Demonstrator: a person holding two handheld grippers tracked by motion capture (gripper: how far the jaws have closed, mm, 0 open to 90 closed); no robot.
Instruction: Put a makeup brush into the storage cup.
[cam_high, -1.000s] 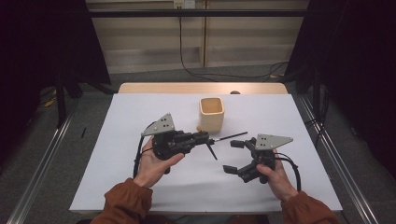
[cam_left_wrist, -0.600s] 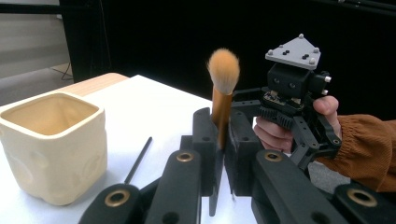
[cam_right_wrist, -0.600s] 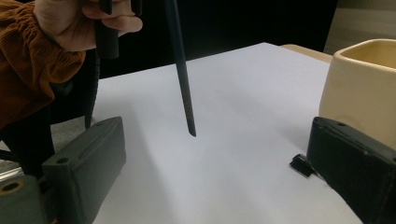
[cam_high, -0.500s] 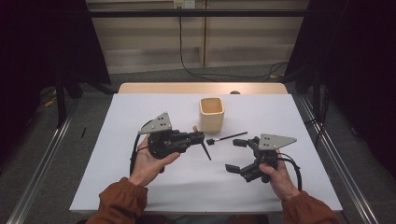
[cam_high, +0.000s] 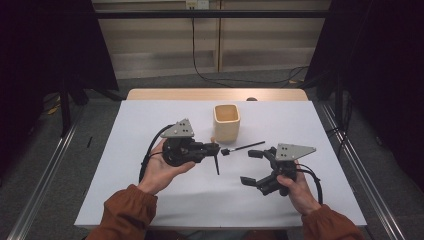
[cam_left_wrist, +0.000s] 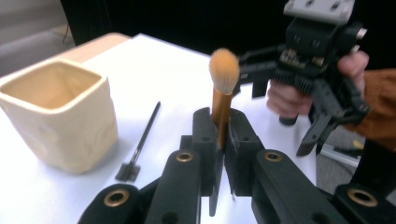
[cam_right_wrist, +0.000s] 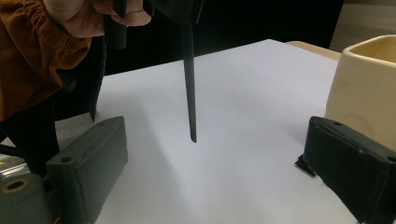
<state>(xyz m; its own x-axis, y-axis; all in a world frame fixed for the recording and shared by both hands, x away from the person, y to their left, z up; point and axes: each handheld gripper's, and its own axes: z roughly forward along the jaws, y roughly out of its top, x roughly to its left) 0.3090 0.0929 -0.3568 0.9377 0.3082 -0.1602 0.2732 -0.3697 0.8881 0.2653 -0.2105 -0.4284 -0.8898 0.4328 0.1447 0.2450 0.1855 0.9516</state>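
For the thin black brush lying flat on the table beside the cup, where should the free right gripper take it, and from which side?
Probably at mid-handle, from straight above. The thin black brush lies flat on the white table, its small head toward the cup, so the open right gripper should straddle the slim handle crosswise. The left gripper already holds the orange brush.

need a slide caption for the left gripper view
Left claw shut on a makeup brush, bristles up, beside a cream cup, with a thin black brush lying on the white table.
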